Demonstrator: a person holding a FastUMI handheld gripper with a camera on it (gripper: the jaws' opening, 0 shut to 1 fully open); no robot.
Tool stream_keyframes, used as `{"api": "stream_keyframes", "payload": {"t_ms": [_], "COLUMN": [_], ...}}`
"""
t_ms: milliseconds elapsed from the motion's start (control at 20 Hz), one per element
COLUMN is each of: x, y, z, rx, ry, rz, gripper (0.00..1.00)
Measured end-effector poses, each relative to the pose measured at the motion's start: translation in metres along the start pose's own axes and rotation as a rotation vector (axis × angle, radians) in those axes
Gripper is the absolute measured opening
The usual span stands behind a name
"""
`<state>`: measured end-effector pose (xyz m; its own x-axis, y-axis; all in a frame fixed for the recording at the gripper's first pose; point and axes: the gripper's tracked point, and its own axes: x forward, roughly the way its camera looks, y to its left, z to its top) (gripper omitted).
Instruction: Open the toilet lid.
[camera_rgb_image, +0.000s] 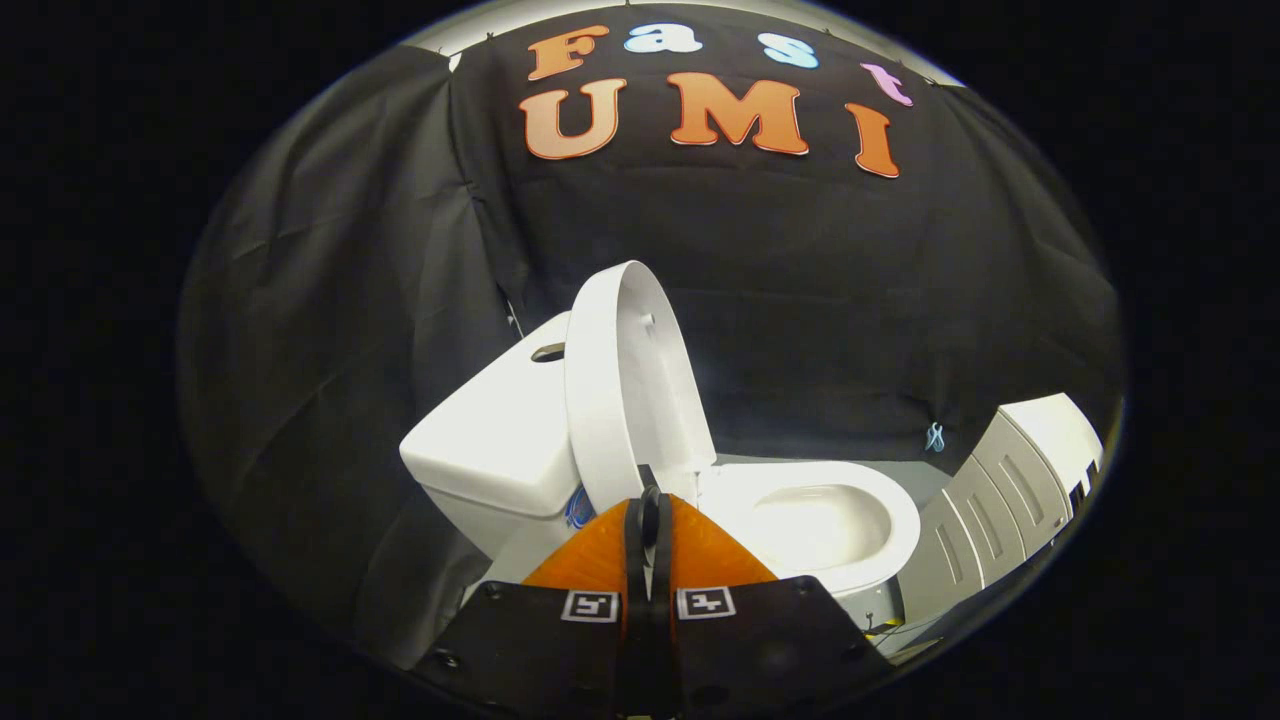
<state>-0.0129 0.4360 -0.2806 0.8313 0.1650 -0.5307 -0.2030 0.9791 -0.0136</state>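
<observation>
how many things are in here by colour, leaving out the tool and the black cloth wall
White: 1, the white ceramic toilet with its raised white plastic lid standing upright against the tank.
Grey: 1, the grey ribbed plastic cabinet beyond the bowl.
Total: 2.
The tool has its fingers closed together just short of the lid's lower edge, gripping nothing.

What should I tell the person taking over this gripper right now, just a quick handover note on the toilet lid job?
Gripper: fingers closed together, holding nothing, tips just short of the lid's lower edge.
Toilet lid: raised, standing nearly upright against the tank.
Seat and bowl: exposed, beyond the fingers to the right.
Done: lid looks open.
Left: probably only check that the lid stays up, then back the gripper away.
</observation>
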Motion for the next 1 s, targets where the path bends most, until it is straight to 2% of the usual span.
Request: {"api": "stream_keyframes", "payload": {"t_ms": [100,200,300,400,500,550,650,750,1000], "x": [0.000,-0.004,-0.011,-0.020,-0.029,-0.034,-0.043,-0.052,-0.084], "y": [0.003,0.003,-0.005,-0.009,-0.018,-0.024,-0.033,-0.047,-0.108], "z": [-0.001,-0.001,0.011,0.021,0.031,0.037,0.049,0.061,0.098], "rx": [0.003,0.024,0.008,0.004,0.009,0.015,0.039,0.058,0.067], "ry": [0.004,-0.002,-0.041,-0.069,-0.097,-0.113,-0.137,-0.165,-0.251], "rz": [0.032,0.061,0.054,0.070,0.075,0.084,0.104,0.112,0.081], "gripper": [0.08,0.18,0.27,0.48,0.59,0.75,0.90,1.00,1.00]}}
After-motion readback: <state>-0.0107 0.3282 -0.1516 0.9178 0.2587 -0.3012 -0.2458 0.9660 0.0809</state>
